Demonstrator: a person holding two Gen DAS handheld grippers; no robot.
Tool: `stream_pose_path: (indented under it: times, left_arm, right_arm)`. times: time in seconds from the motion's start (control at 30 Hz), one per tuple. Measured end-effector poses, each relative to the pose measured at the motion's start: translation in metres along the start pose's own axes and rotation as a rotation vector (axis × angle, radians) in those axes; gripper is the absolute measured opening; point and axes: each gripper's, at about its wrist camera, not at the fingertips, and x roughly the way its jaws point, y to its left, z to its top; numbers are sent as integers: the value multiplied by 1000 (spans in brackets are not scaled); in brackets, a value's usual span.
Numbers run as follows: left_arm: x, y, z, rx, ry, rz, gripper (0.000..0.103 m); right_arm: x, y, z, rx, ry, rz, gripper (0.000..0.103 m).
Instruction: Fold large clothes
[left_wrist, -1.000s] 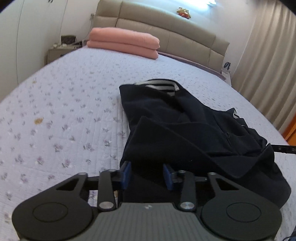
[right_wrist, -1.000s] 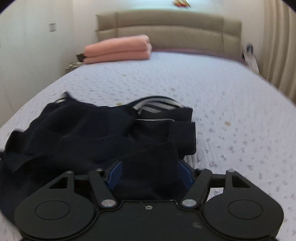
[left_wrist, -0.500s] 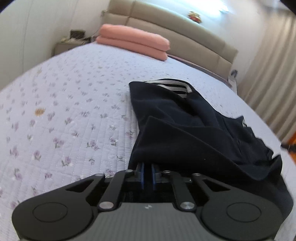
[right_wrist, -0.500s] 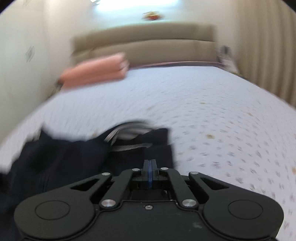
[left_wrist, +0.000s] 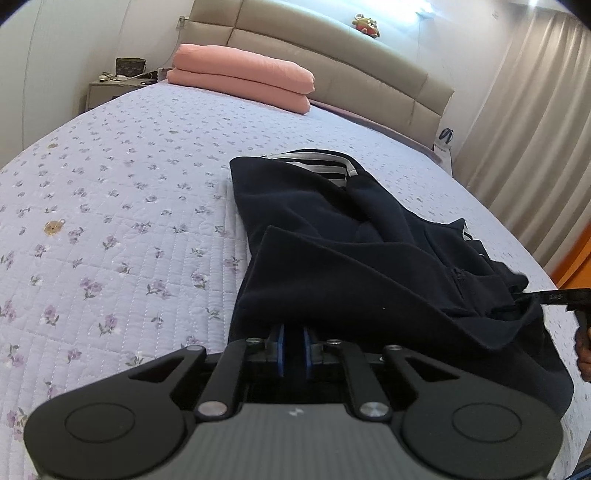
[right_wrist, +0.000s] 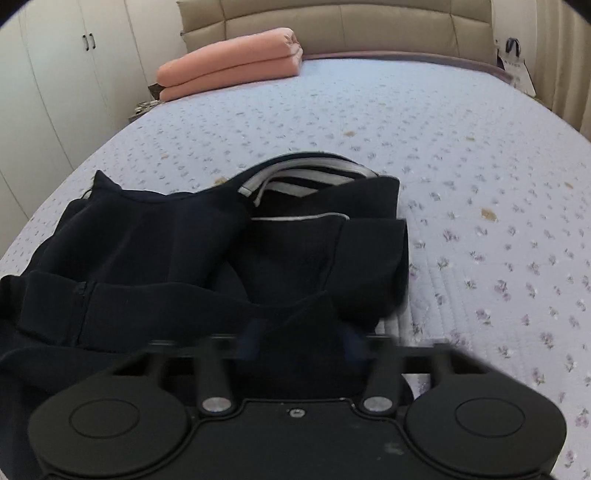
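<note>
Quilted floral bedspread (left_wrist: 110, 206) under crumpled dark navy garment (left_wrist: 369, 266), lying mid-bed. Folded pink blanket (left_wrist: 240, 79) at headboard. Left gripper (left_wrist: 293, 349) clamped on near hem. Right gripper (right_wrist: 301, 341) blurred, closed on cloth fold.

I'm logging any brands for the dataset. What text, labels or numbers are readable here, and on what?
Nothing reads clearly.
Left gripper: small pale mark on its body, too small to read.
Right gripper: pale marking on its side, blurred.
Bag by the headboard: print too small to read.
Jacket: no text seen.
</note>
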Motion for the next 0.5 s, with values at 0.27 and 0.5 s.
stream_pose_path:
  times: [0.27,0.5]
  left_arm:
    - [12,0,3,-48,-3,50,7]
    - [-11,19,15,-69,-41,5,18]
  right_arm:
    - [-24,-53,-1,270,-112,27,6]
    - [-30,-47,-19,254,-83,-30,58]
